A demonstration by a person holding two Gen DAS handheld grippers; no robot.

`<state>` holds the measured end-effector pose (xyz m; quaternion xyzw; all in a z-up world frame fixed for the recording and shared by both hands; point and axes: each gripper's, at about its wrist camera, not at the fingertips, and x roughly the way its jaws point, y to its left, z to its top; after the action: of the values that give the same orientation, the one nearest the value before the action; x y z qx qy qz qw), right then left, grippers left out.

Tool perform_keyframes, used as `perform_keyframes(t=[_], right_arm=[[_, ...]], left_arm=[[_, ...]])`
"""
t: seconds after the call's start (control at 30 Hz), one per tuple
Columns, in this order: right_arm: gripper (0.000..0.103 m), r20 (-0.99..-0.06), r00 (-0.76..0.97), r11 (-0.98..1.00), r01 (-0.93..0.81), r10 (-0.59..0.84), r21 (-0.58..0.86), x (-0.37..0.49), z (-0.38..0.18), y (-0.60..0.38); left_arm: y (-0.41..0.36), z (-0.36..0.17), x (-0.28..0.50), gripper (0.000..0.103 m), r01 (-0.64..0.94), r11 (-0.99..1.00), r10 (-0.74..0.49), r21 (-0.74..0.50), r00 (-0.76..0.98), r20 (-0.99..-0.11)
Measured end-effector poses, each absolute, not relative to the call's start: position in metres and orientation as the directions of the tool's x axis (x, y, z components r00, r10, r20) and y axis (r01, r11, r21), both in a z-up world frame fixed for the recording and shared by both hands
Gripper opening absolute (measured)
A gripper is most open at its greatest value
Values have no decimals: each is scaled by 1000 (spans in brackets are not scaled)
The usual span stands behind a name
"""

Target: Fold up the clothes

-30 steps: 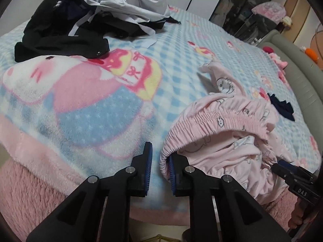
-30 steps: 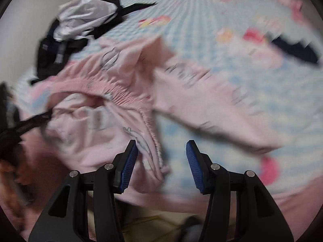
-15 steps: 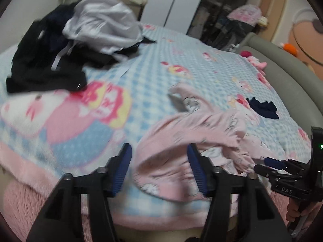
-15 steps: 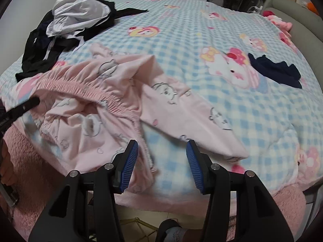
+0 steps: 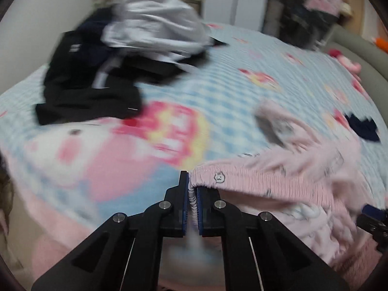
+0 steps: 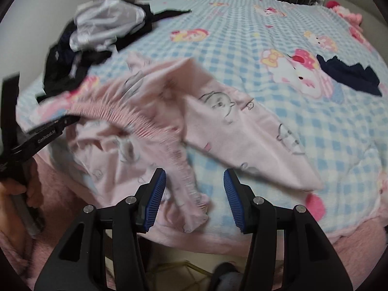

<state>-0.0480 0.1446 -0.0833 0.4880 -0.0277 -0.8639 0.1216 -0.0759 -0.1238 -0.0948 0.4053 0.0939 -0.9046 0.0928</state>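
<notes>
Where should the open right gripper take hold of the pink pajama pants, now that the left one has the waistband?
Grip the gathered waistband of the pink pajama pants, straight ahead from the bed's near edge. That ruffled edge lies between the open right gripper fingers, opposite the corner the left gripper pinches, so the band could stretch flat.

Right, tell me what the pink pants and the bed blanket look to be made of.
pink pants: soft matte knit, probably cotton jersey; it drapes limply, has printed cartoon outlines, and the waistband shows tight elastic gathers where the left gripper pinches it.
bed blanket: plush fleece by the look, likely synthetic; fuzzy nap and a thick pink fluffy edge.
</notes>
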Motion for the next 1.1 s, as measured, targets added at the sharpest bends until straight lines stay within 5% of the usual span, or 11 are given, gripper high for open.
perform_keyframes(t=[0.17,0.33,0.43,0.63,0.93,1.0,1.1], right_arm=[[51,-816,-416,-913,259,-400,315,-55,-94,146],[51,-834,-322,-883,300,-449,360,-66,-123,126],[30,-837,-307,-878,317,-453,359,-70,-126,118],[29,-874,-364,-890,431,-323,149,-52,-119,88],[23,-839,-520,-958,286,-159,4,-48,-97,105],[23,-821,-558,-970,242,-122,-20,-48,-88,111],[22,-790,-610,-983,173,-64,-54,-48,-76,120]], left_arm=[[-144,-100,-59,7,224,-942,29,-250,-687,-726],[-137,-108,-61,7,196,-944,65,-266,-680,-731],[-137,-110,-64,8,199,-945,60,-259,-675,-735],[-138,-112,-64,10,200,-945,59,-257,-670,-740],[-137,-113,-63,26,176,-942,97,-285,-669,-737],[-136,-113,-63,40,156,-937,132,-311,-669,-732],[-142,-119,-61,44,108,-853,330,-511,-647,-688]])
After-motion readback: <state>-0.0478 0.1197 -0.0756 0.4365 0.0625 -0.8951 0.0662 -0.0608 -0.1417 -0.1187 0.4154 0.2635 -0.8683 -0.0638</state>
